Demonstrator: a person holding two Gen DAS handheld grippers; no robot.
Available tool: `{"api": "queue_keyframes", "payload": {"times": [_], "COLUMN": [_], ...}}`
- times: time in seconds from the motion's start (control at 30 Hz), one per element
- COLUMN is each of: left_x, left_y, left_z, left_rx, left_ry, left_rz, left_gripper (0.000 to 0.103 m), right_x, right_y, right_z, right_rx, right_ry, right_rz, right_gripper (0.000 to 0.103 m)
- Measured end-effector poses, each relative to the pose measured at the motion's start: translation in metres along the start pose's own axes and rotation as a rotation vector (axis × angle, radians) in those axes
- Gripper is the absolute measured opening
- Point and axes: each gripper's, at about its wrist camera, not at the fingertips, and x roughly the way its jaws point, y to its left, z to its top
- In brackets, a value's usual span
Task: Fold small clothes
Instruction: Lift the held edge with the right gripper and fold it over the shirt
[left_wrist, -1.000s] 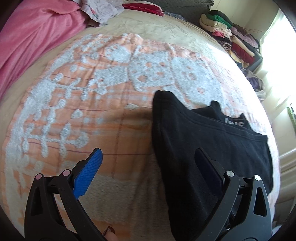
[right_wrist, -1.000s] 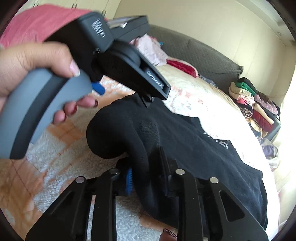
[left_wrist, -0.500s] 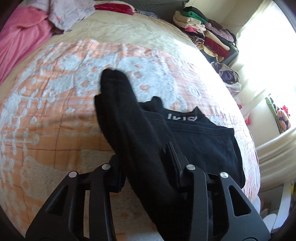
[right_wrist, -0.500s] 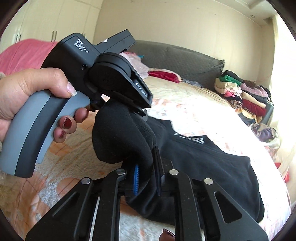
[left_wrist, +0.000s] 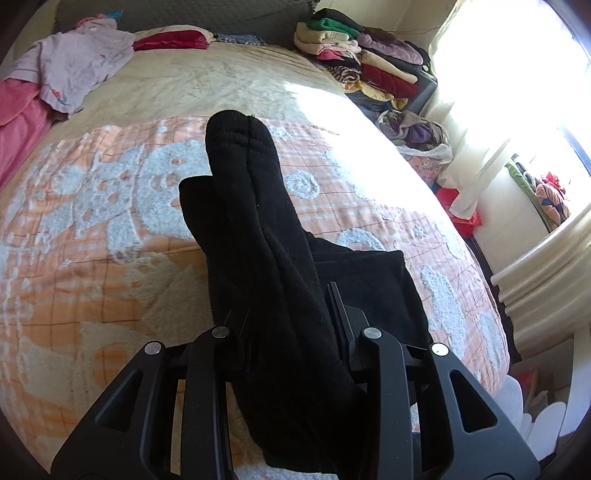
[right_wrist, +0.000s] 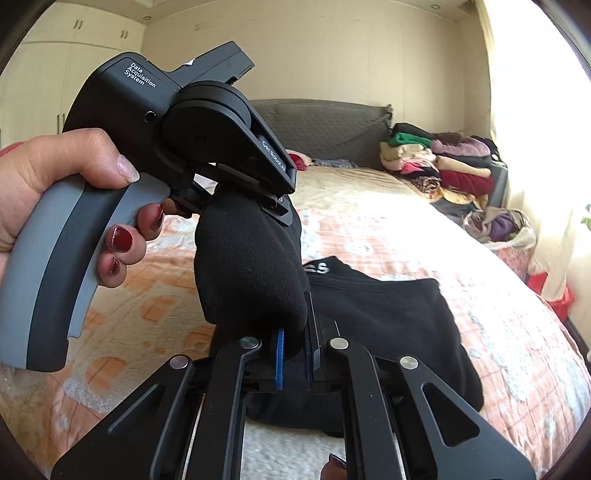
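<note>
A black garment (left_wrist: 280, 280) with white lettering (right_wrist: 317, 266) lies on the orange-and-white bedspread (left_wrist: 92, 236). My left gripper (left_wrist: 291, 317) is shut on one bunched edge and lifts it off the bed. My right gripper (right_wrist: 295, 354) is shut on the same raised fold (right_wrist: 251, 269), close beside the left gripper's body (right_wrist: 192, 133), which a hand holds. The rest of the garment (right_wrist: 388, 314) trails flat on the bed to the right.
A stack of folded clothes (left_wrist: 365, 62) sits at the far right of the bed by a bright window. A lilac garment (left_wrist: 77, 62), a red one (left_wrist: 170, 38) and a pink blanket (left_wrist: 18, 125) lie at the far left. A grey headboard (right_wrist: 325, 125) stands behind.
My left gripper closed on the garment's edge and lifted it. Both grippers have raised the fold higher above the bed and drawn together.
</note>
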Motion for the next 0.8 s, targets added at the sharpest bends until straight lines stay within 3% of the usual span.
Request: {"api": "queue_keyframes", "payload": {"times": [0.37,0.8], "left_x": [0.043,0.080], "left_y": [-0.060,-0.100], "left_z": [-0.006,-0.021], "left_rx": [0.074,0.167], "left_ry": [0.059,0.106], "left_rz": [-0.007,0.060], "left_gripper": [0.023,0.024], "right_x": [-0.013,-0.012], "right_y": [-0.047,-0.078], "right_z": [-0.021,-0.049], "right_rx": [0.128,0.301], "right_ry": [0.048,0.124], "right_rz": [-0.044,0.002], "right_gripper": [0.007,0.007]}}
